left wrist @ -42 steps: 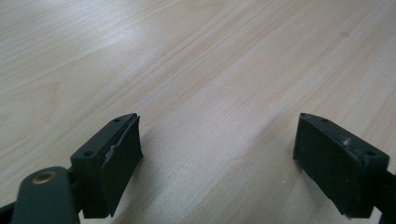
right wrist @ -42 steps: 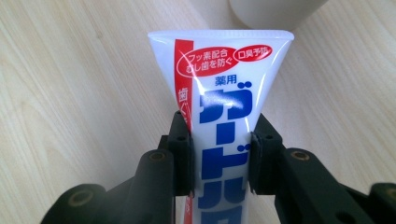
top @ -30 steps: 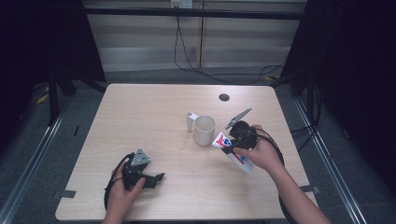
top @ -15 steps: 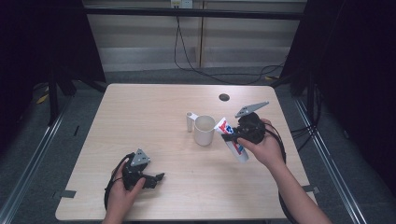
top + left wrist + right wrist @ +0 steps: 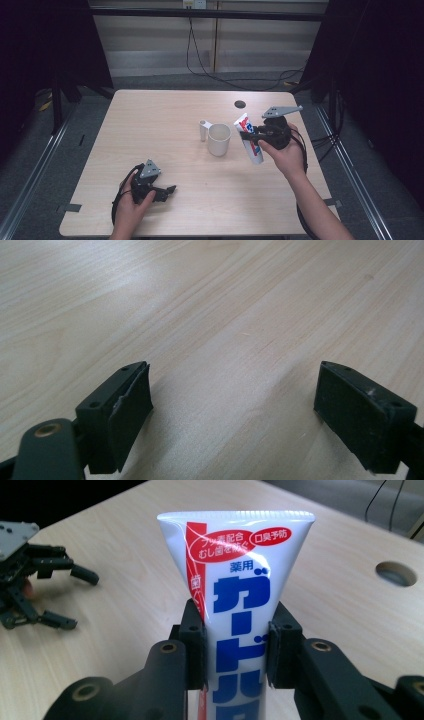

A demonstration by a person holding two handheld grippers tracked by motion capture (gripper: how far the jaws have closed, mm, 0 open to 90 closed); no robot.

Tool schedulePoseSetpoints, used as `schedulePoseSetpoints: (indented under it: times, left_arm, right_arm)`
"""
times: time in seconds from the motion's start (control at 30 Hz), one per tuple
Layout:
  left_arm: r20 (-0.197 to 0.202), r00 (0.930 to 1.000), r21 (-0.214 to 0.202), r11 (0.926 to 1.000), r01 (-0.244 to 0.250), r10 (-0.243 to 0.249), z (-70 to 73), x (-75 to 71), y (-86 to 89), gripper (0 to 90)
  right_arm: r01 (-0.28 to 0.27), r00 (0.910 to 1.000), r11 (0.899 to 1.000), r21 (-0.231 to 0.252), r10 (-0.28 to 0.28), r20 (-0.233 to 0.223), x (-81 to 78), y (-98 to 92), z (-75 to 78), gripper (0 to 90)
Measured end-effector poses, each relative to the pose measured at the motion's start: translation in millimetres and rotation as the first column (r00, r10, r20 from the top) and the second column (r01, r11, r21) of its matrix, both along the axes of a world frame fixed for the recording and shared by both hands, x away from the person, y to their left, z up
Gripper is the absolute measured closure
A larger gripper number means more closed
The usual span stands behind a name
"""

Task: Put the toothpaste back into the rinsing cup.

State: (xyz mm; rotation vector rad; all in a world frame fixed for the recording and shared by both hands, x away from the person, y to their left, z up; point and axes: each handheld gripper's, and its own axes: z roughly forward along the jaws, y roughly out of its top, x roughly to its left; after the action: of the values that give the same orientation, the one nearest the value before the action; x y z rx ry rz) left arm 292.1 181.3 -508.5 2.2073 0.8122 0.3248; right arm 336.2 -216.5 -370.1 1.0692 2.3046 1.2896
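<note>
In the high view, the right gripper (image 5: pixel 251 135) is hanging above the right half of the wooden table (image 5: pixel 150 125), gripped in the person's right hand (image 5: pixel 285 152), and it is clamping a white toothpaste tube (image 5: pixel 249 140) across its middle. The tube is tilting, its flat crimped end pointing up and away from the person and its lower end pointing down toward the table, clear of the surface. Just to the tube's left a white mug (image 5: pixel 219 139) is standing upright on the table, its handle pointing away to the left; tube and mug are lying close but apart. A small round hole (image 5: pixel 240 104) is sitting in the tabletop behind them. Near the front left edge, the left gripper (image 5: pixel 170 192) is resting low on the table in the left hand (image 5: pixel 131 202), well apart from the mug. In the left gripper view, the two black jaws are standing wide apart with nothing but bare wood grain between them. In the right gripper view, the jaws are pressing on both sides of the toothpaste tube (image 5: pixel 235 595), which is rising between them with blue and red print on white, its crimped end uppermost; the left gripper (image 5: pixel 30 580) is lying farther off on the table at the left.
</note>
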Motion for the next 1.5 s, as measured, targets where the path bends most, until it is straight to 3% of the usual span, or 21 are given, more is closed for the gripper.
schedulePoseSetpoints:
  times: [0.07, 0.13, 0.3, 0.77, 1.27, 1.5]
  left_arm:
    - [0.000, 1.0000, 0.000, 1.0000, 0.000, 0.000, 0.0, 0.0, 0.0, 15.0]
    - [0.000, 1.0000, 0.000, 1.0000, 0.000, 0.000, 0.0, 0.0, 0.0, 15.0]
    - [0.000, 1.0000, 0.000, 1.0000, 0.000, 0.000, 0.0, 0.0, 0.0, 15.0]
    - [0.000, 1.0000, -0.001, 1.0000, 0.000, 0.000, 0.0, 0.0, 0.0, 14.9]
    - [0.000, 1.0000, 0.001, 1.0000, 0.000, 0.000, 0.1, 0.0, 0.0, 14.9]
    - [0.000, 1.0000, 0.002, 1.0000, 0.000, 0.000, 0.1, -0.1, 0.0, 14.9]
  right_arm:
    - [0.006, 0.9999, 1.000, 0.008, -0.006, 0.015, -0.4, -0.4, 1.1, 67.4]
    - [0.021, 0.9984, 0.999, 0.050, -0.023, 0.052, -0.3, -1.1, 3.3, 67.4]
    - [0.044, 0.9941, 0.997, 0.066, -0.051, 0.096, 0.2, -0.1, 5.7, 67.4]
    - [0.055, 0.9841, 0.991, 0.120, -0.074, 0.162, 6.8, 6.4, 7.9, 67.4]
    - [0.033, 0.9806, 0.988, 0.148, -0.060, 0.186, 15.3, 15.2, 9.2, 67.4]
    - [0.036, 0.9785, 0.976, 0.212, -0.078, 0.191, 18.7, 16.2, 7.5, 67.3]
